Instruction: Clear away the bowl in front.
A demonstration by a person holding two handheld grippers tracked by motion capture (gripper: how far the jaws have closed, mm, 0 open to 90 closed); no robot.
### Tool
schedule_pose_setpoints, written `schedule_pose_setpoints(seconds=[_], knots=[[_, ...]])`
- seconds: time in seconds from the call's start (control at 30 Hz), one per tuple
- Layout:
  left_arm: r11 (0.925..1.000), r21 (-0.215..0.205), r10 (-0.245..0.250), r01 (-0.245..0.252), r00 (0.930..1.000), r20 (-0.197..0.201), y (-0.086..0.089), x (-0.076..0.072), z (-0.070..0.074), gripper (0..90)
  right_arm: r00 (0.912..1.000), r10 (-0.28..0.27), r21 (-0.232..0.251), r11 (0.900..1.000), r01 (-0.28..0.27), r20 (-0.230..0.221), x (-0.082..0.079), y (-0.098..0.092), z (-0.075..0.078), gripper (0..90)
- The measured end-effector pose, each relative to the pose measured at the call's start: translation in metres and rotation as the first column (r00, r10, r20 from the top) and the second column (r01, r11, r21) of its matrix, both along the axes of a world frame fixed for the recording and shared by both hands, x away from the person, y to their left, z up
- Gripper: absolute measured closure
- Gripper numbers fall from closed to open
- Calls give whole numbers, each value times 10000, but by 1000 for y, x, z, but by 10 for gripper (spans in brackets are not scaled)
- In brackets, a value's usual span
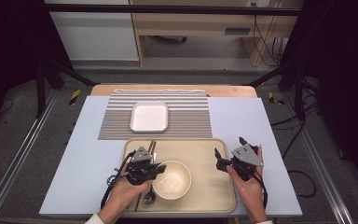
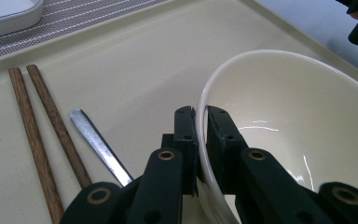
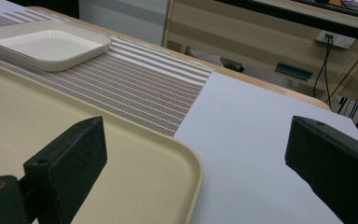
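Bowl (image 2: 284,121) rim inside left gripper (image 2: 201,140)

1. We see a grey floor (image 1: 23,135) around the table, well out to either side of the tongs.
2. Metal rails (image 1: 21,154) run along the floor on both sides.
3. Far ahead of the tongs stands pale wooden furniture (image 1: 191,23) with a white panel (image 1: 93,32) to its left.
4. Black cables (image 1: 265,42) hang ahead and to the right, under a wall socket (image 3: 332,39).
5. Dark stand legs (image 1: 42,79) slant down on both sides.
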State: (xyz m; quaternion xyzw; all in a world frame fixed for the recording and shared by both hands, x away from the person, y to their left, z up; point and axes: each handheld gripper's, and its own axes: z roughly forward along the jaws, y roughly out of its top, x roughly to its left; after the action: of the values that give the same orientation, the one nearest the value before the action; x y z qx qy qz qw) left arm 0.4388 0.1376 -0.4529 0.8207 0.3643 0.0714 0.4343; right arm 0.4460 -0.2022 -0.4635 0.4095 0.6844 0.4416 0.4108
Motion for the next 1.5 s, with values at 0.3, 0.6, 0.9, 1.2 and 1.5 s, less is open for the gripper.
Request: schedule_pose_setpoints(seconds=[0.3, 0.6, 0.9, 1.2, 1.5], knots=[[9999, 81, -125, 123, 9997, 221, 0, 0, -1, 822, 10000, -6, -7, 10000, 6, -6, 0, 0, 0, 55], [9997, 258, 21, -39, 9976, 696, 1, 0, 3, 723, 10000, 11, -23, 10000, -11, -2, 0, 0, 0, 54], [9999, 119, 105, -120, 9928, 1191, 1, 0, 14, 511, 10000, 5, -31, 10000, -5, -9, 0, 0, 0, 54], [9988, 186, 410, -464, 9732, 2264, 11, 18, 43, 264, 10000, -19, -32, 10000, 19, -12, 0, 0, 0, 53], [9930, 258, 1029, -1149, 9533, 2840, 20, 41, 52, 153, 10000, 43, 81, 10000, -43, 50, 0, 0, 1, 39]])
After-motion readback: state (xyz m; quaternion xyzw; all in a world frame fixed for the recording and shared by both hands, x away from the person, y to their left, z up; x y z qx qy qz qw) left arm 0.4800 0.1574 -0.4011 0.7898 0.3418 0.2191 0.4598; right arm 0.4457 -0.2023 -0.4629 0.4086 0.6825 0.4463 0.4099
